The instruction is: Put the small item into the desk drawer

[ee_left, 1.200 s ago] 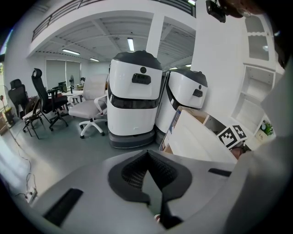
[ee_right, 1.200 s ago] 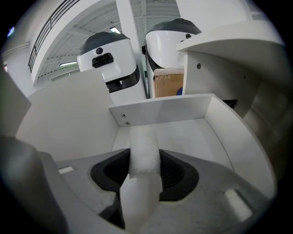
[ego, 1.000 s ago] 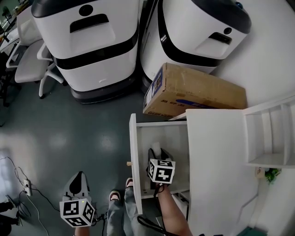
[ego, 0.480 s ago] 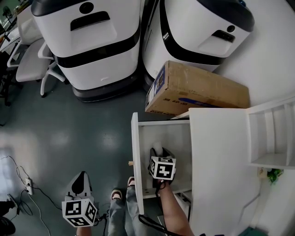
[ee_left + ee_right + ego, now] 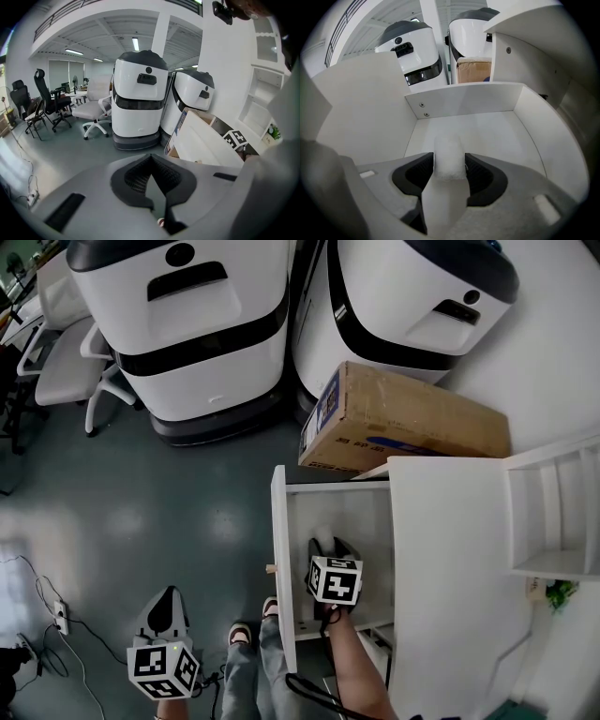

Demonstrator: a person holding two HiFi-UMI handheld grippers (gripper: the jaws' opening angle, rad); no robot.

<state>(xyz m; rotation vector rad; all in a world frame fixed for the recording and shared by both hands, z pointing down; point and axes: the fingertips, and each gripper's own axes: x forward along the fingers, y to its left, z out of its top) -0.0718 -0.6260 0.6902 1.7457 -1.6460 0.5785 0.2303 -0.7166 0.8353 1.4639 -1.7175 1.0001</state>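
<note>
The white desk drawer (image 5: pixel 279 559) stands pulled out, its pale floor (image 5: pixel 487 131) bare. My right gripper (image 5: pixel 324 546) reaches down into it. A small white, rough-surfaced item (image 5: pixel 449 157) sits between its dark pads, low over the drawer floor, and both pads touch its sides while the jaws are opening. In the head view the item (image 5: pixel 322 534) shows as a pale lump just ahead of the marker cube. My left gripper (image 5: pixel 165 600) hangs outside the drawer, over the grey floor at lower left, shut with nothing in it (image 5: pixel 151 157).
A cardboard box (image 5: pixel 403 418) lies on the floor beyond the drawer. Behind it stand two big white-and-black machines (image 5: pixel 187 324) (image 5: pixel 412 306). The white desk top (image 5: pixel 450 568) and a shelf (image 5: pixel 553 512) are to the right. An office chair (image 5: pixel 66 362) and floor cables (image 5: pixel 47 615) are on the left.
The right gripper stays in the drawer with the white item between its jaws. The left gripper holds its place. Only the head camera has drifted slightly.
</note>
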